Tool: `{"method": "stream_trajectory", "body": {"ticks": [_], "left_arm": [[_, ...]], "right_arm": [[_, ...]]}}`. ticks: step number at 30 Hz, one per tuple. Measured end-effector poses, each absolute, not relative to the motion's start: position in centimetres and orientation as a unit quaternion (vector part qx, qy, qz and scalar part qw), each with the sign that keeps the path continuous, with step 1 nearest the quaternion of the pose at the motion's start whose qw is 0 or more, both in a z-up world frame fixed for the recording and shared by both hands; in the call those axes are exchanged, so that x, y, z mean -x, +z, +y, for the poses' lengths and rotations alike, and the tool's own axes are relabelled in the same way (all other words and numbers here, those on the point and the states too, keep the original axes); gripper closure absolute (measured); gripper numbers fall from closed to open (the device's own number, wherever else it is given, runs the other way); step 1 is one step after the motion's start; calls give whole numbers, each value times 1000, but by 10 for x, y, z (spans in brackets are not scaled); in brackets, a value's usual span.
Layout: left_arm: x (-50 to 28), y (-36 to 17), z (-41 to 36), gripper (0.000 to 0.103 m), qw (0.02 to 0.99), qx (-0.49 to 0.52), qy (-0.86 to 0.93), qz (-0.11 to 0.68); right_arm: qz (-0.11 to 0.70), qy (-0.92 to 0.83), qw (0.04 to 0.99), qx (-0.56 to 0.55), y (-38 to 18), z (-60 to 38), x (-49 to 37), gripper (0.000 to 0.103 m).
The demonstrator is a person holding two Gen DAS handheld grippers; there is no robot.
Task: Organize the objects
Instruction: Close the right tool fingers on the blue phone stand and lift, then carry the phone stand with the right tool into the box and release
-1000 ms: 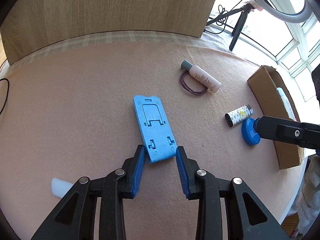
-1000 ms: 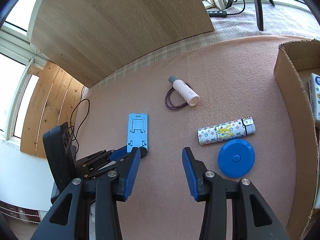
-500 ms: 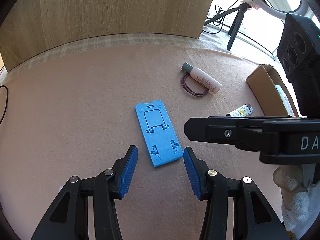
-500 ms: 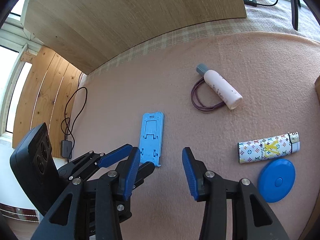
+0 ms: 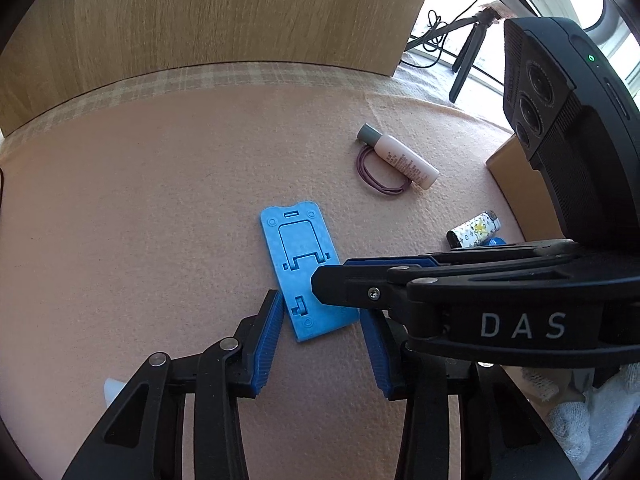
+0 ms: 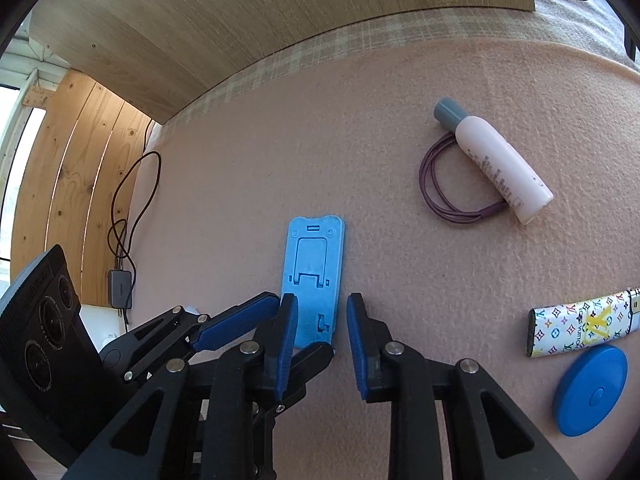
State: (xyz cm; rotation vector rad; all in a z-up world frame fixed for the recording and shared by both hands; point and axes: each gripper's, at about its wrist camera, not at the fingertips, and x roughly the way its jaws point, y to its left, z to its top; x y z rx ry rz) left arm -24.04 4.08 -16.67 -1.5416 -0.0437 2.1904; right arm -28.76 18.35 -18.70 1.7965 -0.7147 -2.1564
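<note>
A blue phone stand lies flat on the pink mat. My left gripper straddles its near end. The jaws are closing, with the pads right at the stand's edges and the stand still flat. My right gripper hangs just above that same near end. Its jaws are drawn close together, leaving a narrow gap with nothing clamped in it. In the left wrist view its fingertip reaches in from the right over the stand. In the right wrist view the left gripper comes in from the lower left.
A pink bottle lies across a purple hair tie at the right. Nearer are a patterned lighter and a blue disc. A cardboard box stands far right, a wooden board behind, a cable and adapter left.
The right gripper moved left and down until it hung over the stand, and its jaws narrowed. The left jaws widened, then narrowed again. The stand stayed in place.
</note>
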Motion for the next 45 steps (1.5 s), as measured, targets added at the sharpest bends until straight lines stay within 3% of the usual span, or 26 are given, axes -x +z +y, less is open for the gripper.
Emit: {"method": "stream_trajectory", "body": {"ticks": [17,31,45], "left_arm": [[216,-113,94,60,263,511,818,16],[207,-63,241,60,348,461,815,45],[200,-66,360,60,401,455,794,50]], "right_arm": [[-262,-756,122,-588,-151,219,258,87],[-274,-804,55,-525,-85,341,196,87],[-301,-815,-15,-495,-71,456,152,87]]}}
